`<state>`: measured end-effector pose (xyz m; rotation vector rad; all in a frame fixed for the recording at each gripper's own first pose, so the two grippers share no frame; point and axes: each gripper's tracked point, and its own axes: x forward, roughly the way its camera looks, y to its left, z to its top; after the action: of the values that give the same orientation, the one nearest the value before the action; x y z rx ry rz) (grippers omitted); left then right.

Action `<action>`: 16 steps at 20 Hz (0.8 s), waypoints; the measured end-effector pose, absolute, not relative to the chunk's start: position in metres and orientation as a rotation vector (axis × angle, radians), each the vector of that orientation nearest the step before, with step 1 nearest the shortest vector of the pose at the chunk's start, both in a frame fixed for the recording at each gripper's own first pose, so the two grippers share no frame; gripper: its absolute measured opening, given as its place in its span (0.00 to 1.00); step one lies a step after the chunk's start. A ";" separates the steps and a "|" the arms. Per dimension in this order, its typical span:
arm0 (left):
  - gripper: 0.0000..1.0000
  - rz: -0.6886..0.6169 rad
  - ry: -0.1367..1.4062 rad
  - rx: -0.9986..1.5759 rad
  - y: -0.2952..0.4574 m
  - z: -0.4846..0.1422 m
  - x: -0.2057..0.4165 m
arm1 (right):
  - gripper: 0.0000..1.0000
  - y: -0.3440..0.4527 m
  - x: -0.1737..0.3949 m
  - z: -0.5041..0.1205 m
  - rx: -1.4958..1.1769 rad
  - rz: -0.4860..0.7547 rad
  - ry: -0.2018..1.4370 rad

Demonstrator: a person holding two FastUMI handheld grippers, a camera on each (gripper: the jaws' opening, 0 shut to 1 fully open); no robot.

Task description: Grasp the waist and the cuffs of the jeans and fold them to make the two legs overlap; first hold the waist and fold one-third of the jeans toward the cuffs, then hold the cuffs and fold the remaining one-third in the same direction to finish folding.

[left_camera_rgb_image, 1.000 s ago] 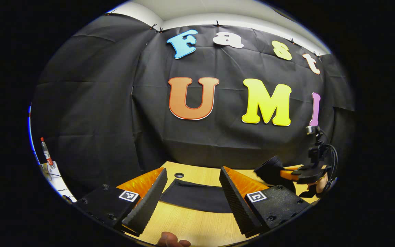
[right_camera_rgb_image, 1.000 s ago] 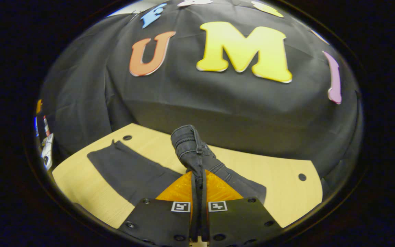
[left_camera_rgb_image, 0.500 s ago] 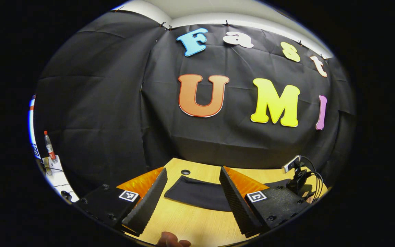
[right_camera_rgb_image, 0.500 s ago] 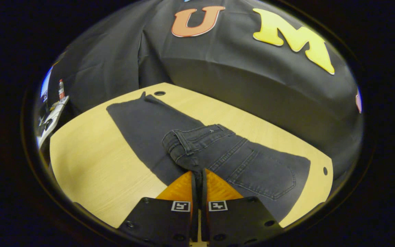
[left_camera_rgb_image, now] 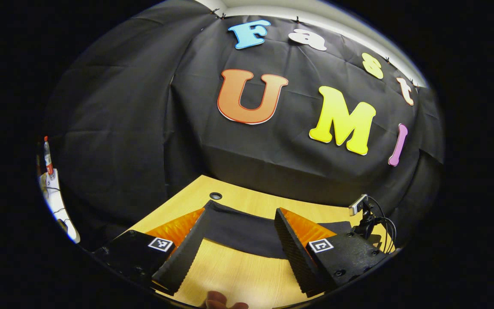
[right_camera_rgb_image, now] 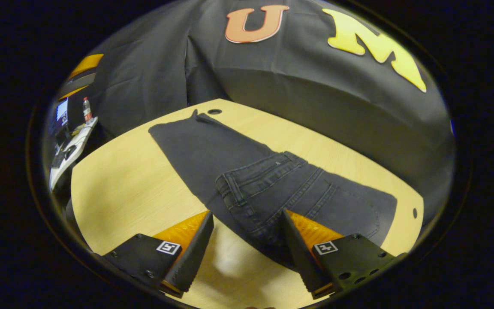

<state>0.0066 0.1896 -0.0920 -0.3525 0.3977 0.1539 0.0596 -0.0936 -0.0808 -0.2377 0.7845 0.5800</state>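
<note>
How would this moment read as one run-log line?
jeans: waist third folded toward cuffs, flat on table | right gripper: open | left gripper: open, facing cuff end

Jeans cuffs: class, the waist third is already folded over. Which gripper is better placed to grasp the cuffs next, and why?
Probably the left gripper. Its open fingers already frame the cuff end of the jeans on the table. The right gripper, also open, sits at the folded waist, with the cuffs at the far end.
</note>
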 end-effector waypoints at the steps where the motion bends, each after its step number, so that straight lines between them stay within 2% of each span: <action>1: 0.99 0.152 0.401 -0.353 0.190 -0.096 0.008 | 0.97 -0.091 0.062 -0.070 -0.244 0.582 0.748; 7: 0.99 0.127 0.470 -0.562 0.187 -0.144 0.018 | 0.98 -0.104 0.072 0.042 -0.158 0.502 0.490; 16: 0.99 0.263 0.548 -0.973 0.217 -0.247 0.046 | 0.97 -0.187 0.081 0.179 0.033 0.337 0.293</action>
<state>0.0464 0.2167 -0.2467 -0.9726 0.5479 0.2629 0.0806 -0.1870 0.1787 0.0327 0.2934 0.3366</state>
